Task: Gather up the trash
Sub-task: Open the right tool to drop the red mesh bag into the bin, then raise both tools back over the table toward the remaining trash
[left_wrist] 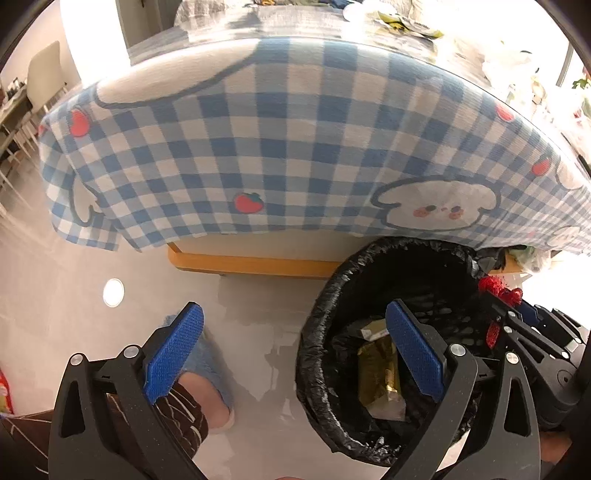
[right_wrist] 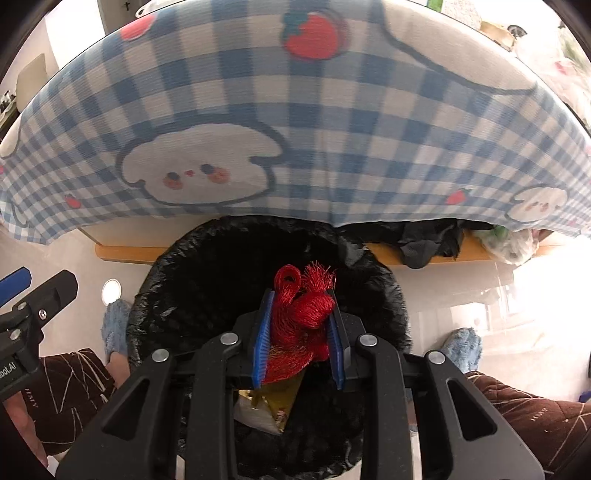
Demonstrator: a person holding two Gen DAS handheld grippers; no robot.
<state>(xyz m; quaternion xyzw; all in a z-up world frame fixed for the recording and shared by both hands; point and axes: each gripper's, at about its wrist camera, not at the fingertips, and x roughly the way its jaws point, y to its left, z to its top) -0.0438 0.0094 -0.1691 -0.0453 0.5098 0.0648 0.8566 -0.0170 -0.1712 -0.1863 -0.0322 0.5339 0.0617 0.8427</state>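
**Red mesh netting poised over the bin, ready to drop**

Low in the right wrist view, the right tongs [right_wrist: 300, 332] are clamped narrowly on a wad of red mesh netting [right_wrist: 301, 325], which bulges out between the blue pads with a frayed tuft at its top. Directly beyond and beneath them gapes the trash bin [right_wrist: 177, 306], lined with a black bag. Gold-coloured wrappers [left_wrist: 380, 373] and some pale scraps already lie at its bottom, so part of the collecting looks done.

In the left wrist view the left tongs [left_wrist: 291, 354] stand wide apart and hold nothing, hovering at the lower middle of the frame with one pad over the bin's rim and the other over the floor [left_wrist: 258, 321], near a blue slipper [left_wrist: 207, 369].

Farther off, filling the upper half of both views, a blue checked tablecloth [left_wrist: 258, 147] with strawberries and cartoon faces hangs over the surface. At the upper right of the left view, blurred wrappers and bags [left_wrist: 406, 22] seem to remain on top; by my reading, letting the netting fall comes first, then those are left to gather.
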